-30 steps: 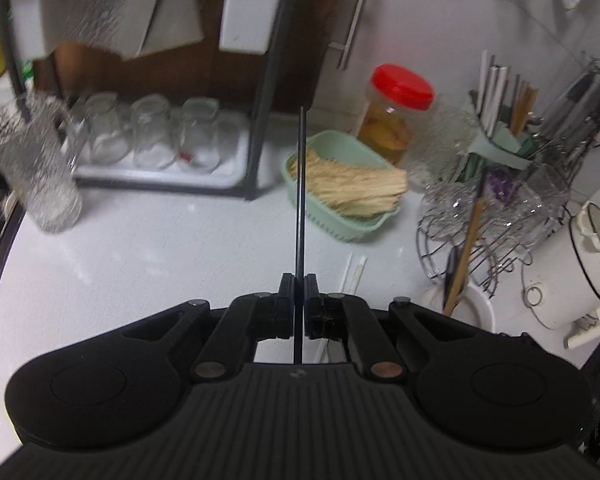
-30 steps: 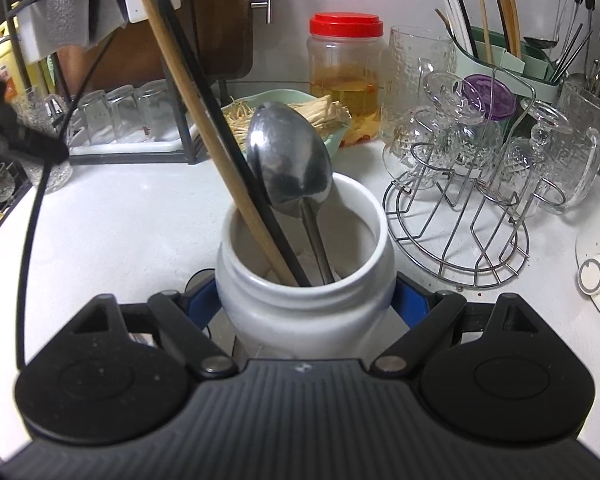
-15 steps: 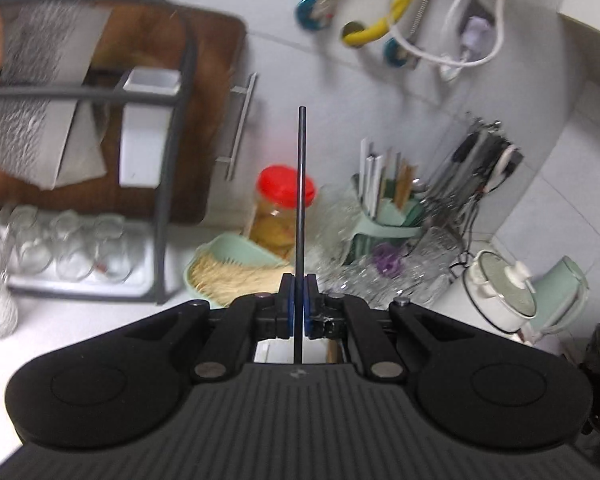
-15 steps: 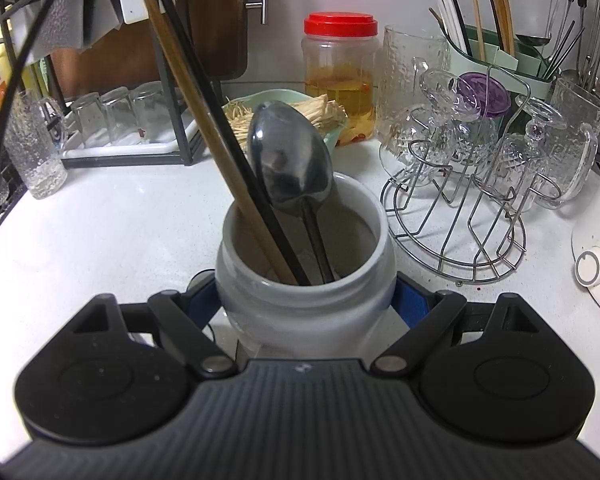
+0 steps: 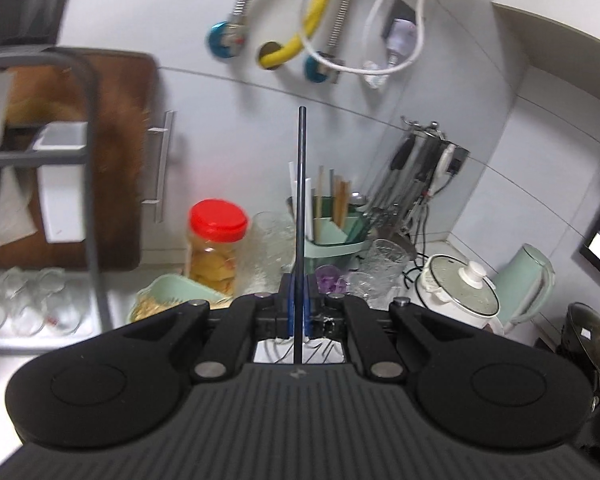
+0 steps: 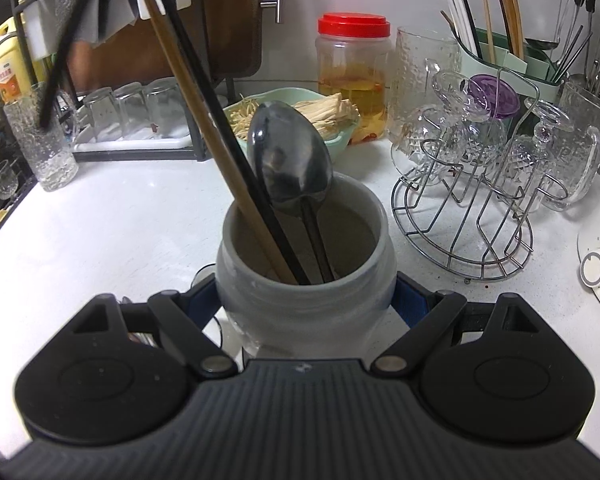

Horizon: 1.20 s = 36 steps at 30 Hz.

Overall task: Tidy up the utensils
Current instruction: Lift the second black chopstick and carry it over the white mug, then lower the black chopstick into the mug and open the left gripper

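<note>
Writing: only a yellow bottle at the left edge of the right wrist view carries an orange label, print too small to read.

Left gripper: jaws nearly together, clamped on a black chopstick that runs straight up the centre of the frame.

Right gripper: jaws spread wide, pressed on both sides of a white ceramic jar at lower centre. Inside the jar: a wooden chopstick, a black stick and a metal spoon, all leaning toward upper left.
</note>
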Motion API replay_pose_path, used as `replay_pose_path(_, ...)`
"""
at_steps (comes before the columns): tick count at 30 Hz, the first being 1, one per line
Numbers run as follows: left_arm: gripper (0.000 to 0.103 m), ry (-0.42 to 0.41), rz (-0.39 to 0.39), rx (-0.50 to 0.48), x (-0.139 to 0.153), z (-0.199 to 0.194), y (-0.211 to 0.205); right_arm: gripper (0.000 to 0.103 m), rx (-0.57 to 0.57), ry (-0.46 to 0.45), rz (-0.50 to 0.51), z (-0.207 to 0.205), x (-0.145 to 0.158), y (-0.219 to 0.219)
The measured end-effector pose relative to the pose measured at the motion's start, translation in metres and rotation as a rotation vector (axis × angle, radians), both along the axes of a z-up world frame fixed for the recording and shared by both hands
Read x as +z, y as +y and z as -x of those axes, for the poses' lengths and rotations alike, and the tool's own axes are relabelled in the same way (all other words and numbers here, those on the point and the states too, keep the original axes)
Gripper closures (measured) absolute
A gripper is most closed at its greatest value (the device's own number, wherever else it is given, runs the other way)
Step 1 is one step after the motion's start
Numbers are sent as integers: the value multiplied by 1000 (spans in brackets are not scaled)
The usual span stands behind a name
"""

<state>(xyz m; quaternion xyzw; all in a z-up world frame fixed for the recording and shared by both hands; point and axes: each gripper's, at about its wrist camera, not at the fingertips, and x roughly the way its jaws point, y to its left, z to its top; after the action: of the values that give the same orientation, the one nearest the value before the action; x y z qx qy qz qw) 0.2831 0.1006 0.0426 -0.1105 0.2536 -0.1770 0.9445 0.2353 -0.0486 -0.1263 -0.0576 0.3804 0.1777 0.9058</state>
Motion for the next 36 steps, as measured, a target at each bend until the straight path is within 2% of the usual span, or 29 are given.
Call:
replay_pose_path(13, 98, -23, -120, -137, -37, -43, -63, 12, 19, -10, -3, 1, 0, 0)
replay_pose_path(21, 98, 30, -145, -149, -64, -49, -69, 12, 23, -15, -5, 2, 0, 0)
replay_pose_path(29, 98, 50, -176, -162, -73, -44, -69, 12, 23, -20, -6, 2, 0, -1)
replay_pose_path(32, 98, 95, -186, -138, -68, -40, -66, 12, 22, -21, -7, 2, -1, -1)
replay_pose_path(36, 98, 177, -145, -129, -58, -35, -60, 12, 19, -24, -7, 3, -1, 0)
